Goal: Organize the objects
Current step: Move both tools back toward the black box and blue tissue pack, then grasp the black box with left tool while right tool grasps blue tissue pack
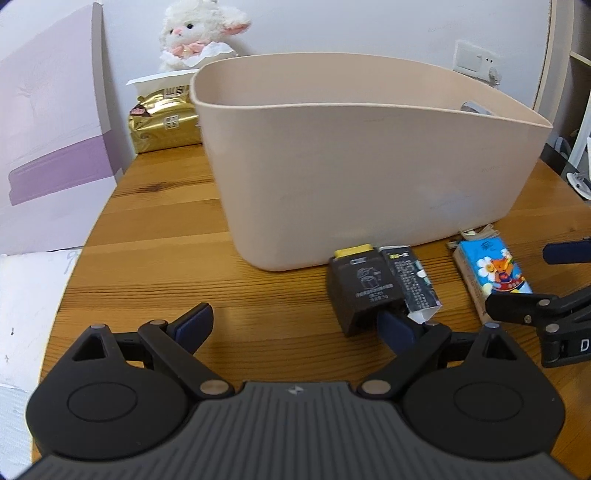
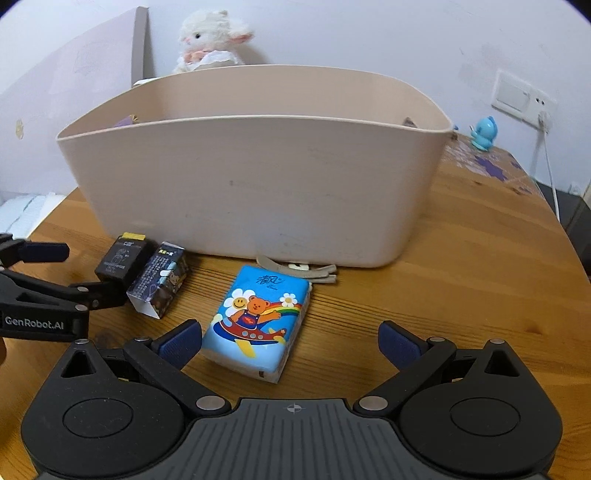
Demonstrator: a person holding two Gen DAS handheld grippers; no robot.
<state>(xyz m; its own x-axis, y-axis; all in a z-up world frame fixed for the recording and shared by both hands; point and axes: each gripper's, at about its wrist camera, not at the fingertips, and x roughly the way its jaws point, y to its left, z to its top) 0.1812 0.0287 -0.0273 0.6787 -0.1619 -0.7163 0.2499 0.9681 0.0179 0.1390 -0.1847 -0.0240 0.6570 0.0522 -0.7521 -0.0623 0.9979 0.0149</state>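
A beige bin [image 1: 362, 173] stands on the wooden table [image 1: 155, 236]; it also shows in the right wrist view [image 2: 251, 184]. In front of it lie a black box with a yellow end [image 1: 360, 288] [image 2: 120, 258], a dark carton [image 1: 413, 284] [image 2: 160, 284] and a blue tissue pack with a bear picture [image 1: 495, 273] [image 2: 258, 325]. My left gripper [image 1: 295, 325] is open, its right finger touching the black box's near end. My right gripper [image 2: 290, 343] is open, with the tissue pack's near end between its fingers.
A white plush lamb [image 1: 199, 33] and a gold snack bag [image 1: 166, 122] sit behind the bin. A purple-and-white board [image 1: 48, 125] leans at the left. Beige flat pieces [image 2: 299, 269] lie by the bin. A blue toy bird [image 2: 484, 133] stands far right.
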